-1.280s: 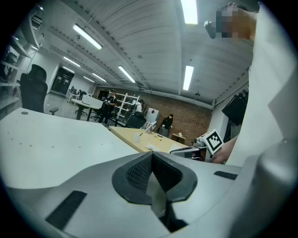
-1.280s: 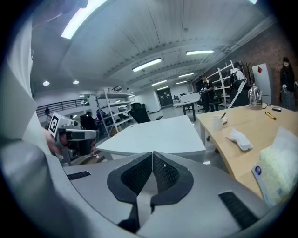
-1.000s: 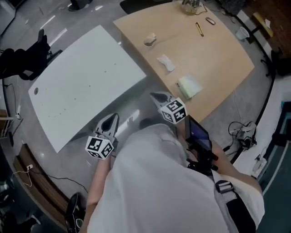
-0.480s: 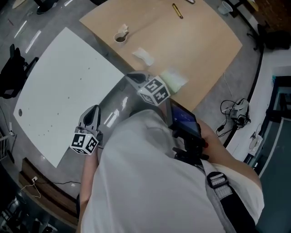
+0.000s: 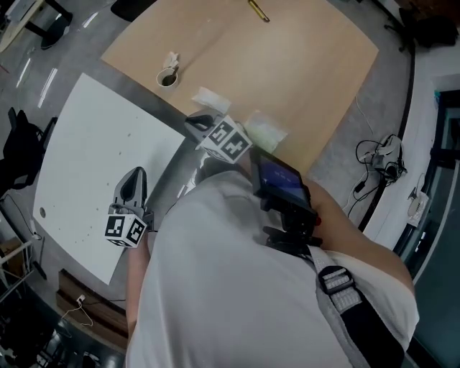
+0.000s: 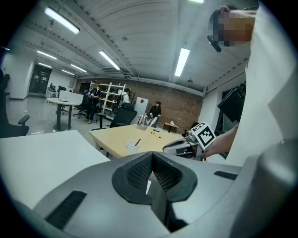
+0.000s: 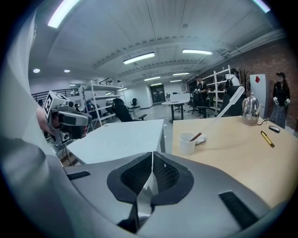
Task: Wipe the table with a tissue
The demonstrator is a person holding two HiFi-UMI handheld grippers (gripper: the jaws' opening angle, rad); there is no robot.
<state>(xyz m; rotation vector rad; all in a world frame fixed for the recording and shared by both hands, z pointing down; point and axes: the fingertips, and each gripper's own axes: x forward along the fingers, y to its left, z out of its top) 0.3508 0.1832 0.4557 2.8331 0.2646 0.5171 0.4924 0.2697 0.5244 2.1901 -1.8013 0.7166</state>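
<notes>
A crumpled white tissue (image 5: 210,97) lies on the wooden table (image 5: 302,65) near its front edge. A pale green tissue pack (image 5: 264,129) sits just right of it. My right gripper (image 5: 192,121) is shut and empty, its tips at the wooden table's edge just below-left of the tissue. My left gripper (image 5: 135,175) is also shut and empty, over the front edge of the white table (image 5: 86,158). In the gripper views the left gripper (image 6: 151,160) and the right gripper (image 7: 152,160) show closed pads with nothing held.
A white cup (image 5: 169,75) with a stick in it stands on the wooden table's left part, seen too as the cup (image 7: 187,142). A yellow pen (image 5: 259,11) lies at the far side. A narrow gap separates the two tables. Cables (image 5: 381,154) lie on the floor, right.
Both grippers have moved forward toward the tables. The right one has come up to the wooden table's edge by the tissue; the left now reaches over the white table's edge.
</notes>
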